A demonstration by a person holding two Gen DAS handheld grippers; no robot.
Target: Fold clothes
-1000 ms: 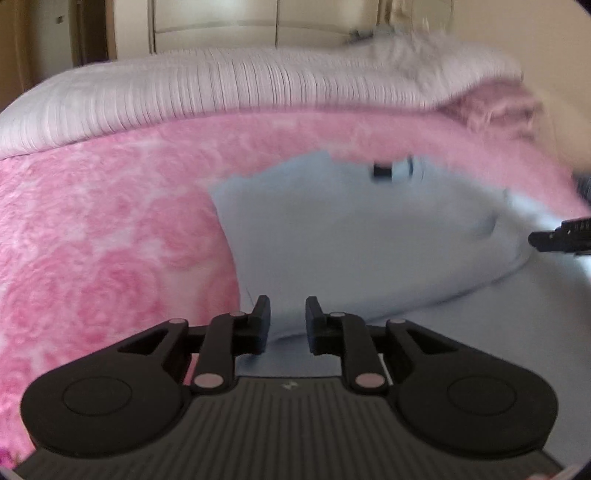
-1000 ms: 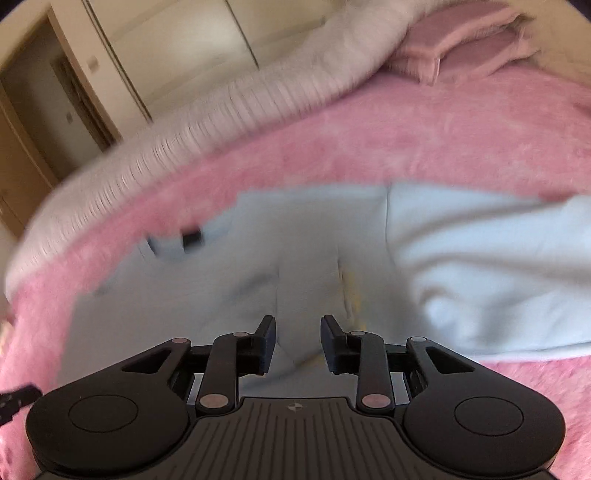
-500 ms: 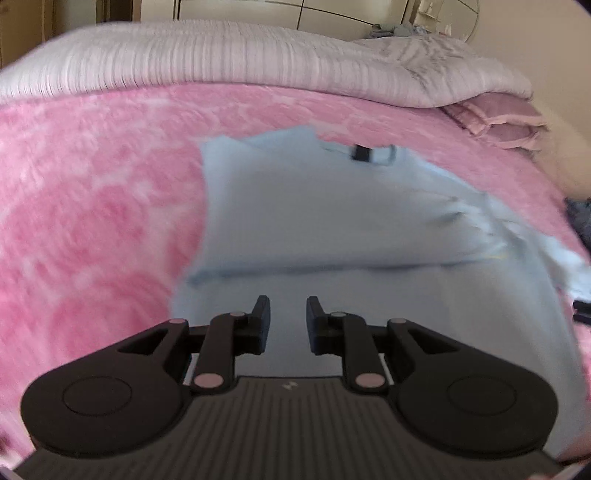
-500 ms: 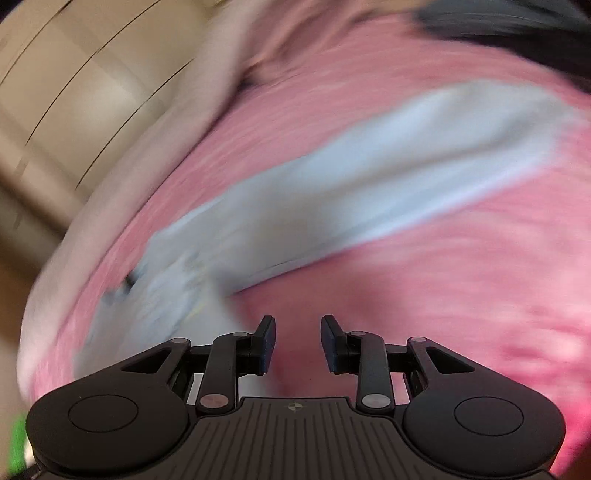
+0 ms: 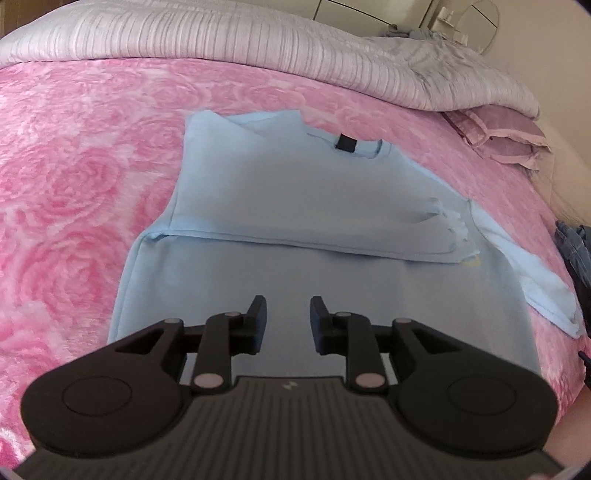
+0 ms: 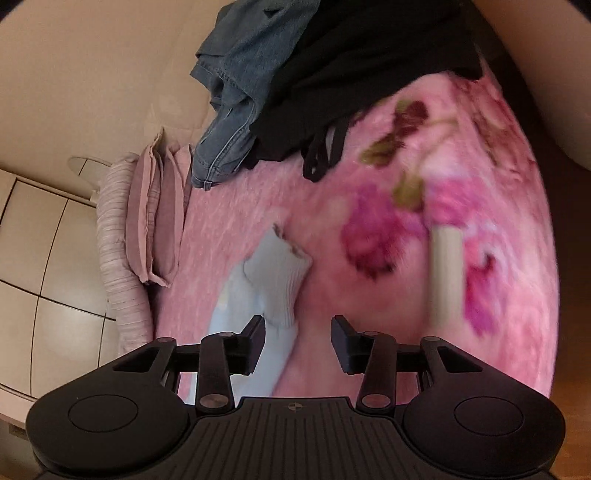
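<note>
Pink rose-print blanket [image 5: 74,177] covers the bed; a striped grey-white duvet [image 5: 229,35] is bunched along its far edge, with mauve pillows [image 5: 498,136] at the far right.

Pale blue sweatshirt [image 5: 295,192] lies flat on the blanket, neckline with its dark label [image 5: 346,142] away from the camera. One sleeve is folded across the body, cuff [image 5: 456,227] near the right side. The other sleeve [image 5: 532,280] stretches out to the right onto the blanket.

Left gripper [image 5: 284,319] hovers over the lower body of the sweatshirt. Jaws have just been opening a little; they stand apart, nothing between them.

Right gripper [image 6: 298,341] is over the outstretched sleeve's end; ribbed cuff [image 6: 282,273] lies on the blanket just ahead of the left finger [image 6: 255,343]. Jaws have just been opening and are spread wide; sleeve fabric passes under that finger, not pinched.

Jeans [image 6: 236,92] and a black garment [image 6: 351,74] are piled further along the bed. Right side of this view is blurred.
</note>
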